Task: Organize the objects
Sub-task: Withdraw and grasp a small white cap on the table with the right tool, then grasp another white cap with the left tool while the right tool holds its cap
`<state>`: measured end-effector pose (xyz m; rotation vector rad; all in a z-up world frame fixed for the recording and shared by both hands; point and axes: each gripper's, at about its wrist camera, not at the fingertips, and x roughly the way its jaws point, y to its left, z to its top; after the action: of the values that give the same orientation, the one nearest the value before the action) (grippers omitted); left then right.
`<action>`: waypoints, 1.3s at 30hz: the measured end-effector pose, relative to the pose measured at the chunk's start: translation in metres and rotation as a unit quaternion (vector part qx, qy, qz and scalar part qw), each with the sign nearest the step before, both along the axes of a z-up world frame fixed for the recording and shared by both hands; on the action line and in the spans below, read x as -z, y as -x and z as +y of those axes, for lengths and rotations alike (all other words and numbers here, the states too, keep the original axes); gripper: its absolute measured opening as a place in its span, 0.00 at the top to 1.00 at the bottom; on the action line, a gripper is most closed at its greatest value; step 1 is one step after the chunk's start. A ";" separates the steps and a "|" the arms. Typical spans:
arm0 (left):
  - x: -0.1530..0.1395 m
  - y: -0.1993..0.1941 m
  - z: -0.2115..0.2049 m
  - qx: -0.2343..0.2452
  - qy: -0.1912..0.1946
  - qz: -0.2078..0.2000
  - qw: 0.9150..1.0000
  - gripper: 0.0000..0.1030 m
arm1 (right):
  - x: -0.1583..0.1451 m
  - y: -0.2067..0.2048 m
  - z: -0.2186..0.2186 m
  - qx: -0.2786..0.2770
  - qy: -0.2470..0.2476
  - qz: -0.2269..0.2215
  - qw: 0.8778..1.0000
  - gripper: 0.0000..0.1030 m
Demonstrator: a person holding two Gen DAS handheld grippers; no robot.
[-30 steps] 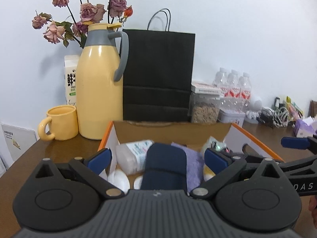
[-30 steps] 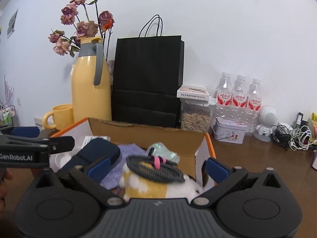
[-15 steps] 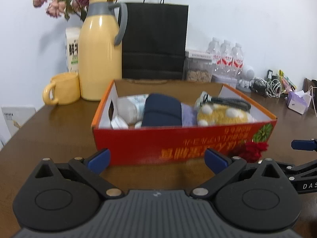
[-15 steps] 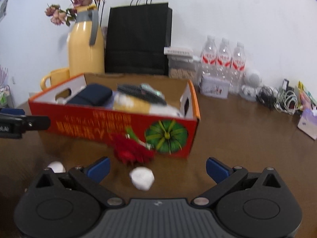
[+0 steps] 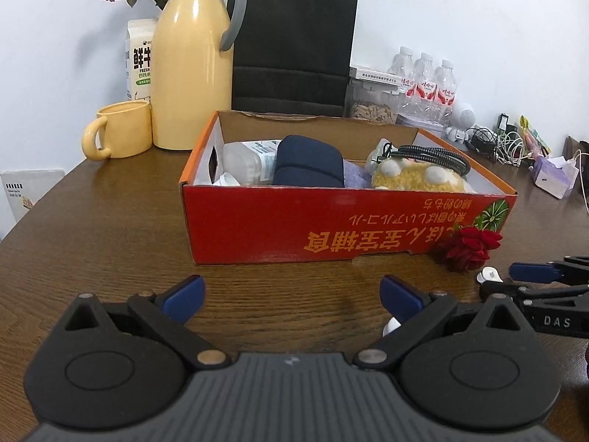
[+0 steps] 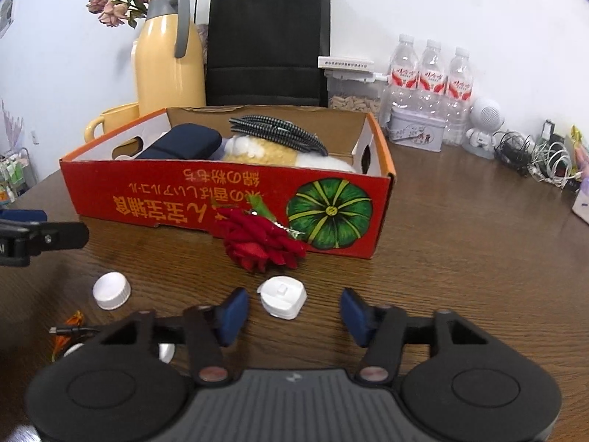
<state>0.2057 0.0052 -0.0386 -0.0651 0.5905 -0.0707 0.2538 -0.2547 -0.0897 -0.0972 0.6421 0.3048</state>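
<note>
White flip cap (image 6: 281, 296): is seen lying on the surface (image 6: 460, 258), just ahead of the right claw (image 6: 292, 311) and between the lines of its 2 blue pads, untouched by either.
Right claw: is seen partly open; its jaws have just been closing, with nothing gripped and the cap lying ahead of the gap.
Red fabric rose (image 6: 263, 243): is placed against the front wall of the box, just behind the flip cap.
White screw cap (image 6: 111, 290): is seen lying on the surface left of the flip cap, apart from it.
Box (image 6: 165, 202): a red-and-orange carton, printed with a green pumpkin, is set on the surface behind the caps.
Box contents: a navy pouch (image 5: 309, 165), a yellow plush toy (image 5: 416, 180) with a striped coiled cable (image 5: 430, 154) on top, and a clear plastic container (image 5: 246, 162) are held inside.
Left claw (image 5: 292, 294): is held wide open above bare surface in front of the box, nothing between its pads.
Behind the box: a yellow jug (image 5: 191, 73), a yellow mug (image 5: 121, 134), a black paper bag (image 5: 294, 44) and 3 water bottles (image 6: 430, 84) are lined along the wall.
</note>
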 end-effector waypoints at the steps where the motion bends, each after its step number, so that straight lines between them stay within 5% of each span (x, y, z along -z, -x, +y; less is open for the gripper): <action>1: 0.000 0.000 0.000 0.000 0.000 0.001 1.000 0.00 | 0.000 -0.001 0.000 -0.001 -0.004 0.002 1.000 0.52; 9: 0.001 0.000 0.000 0.000 0.003 0.003 1.000 0.00 | 0.000 -0.004 0.003 -0.010 -0.011 0.001 1.000 0.75; 17: 0.002 0.000 0.000 -0.002 0.003 0.004 1.000 0.00 | -0.002 0.000 0.003 -0.010 -0.012 -0.011 1.000 0.75; 27: 0.004 -0.002 0.000 -0.001 0.009 0.010 1.000 0.00 | -0.012 0.024 -0.001 0.004 -0.018 -0.080 0.997 0.75; 39: 0.007 0.004 -0.030 0.046 0.009 0.012 0.999 0.02 | -0.015 0.030 0.000 -0.007 -0.025 -0.093 0.995 0.75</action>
<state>0.2018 -0.0245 -0.0453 -0.0566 0.6172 -0.1640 0.2240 -0.2544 -0.0746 -0.0814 0.4499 0.3203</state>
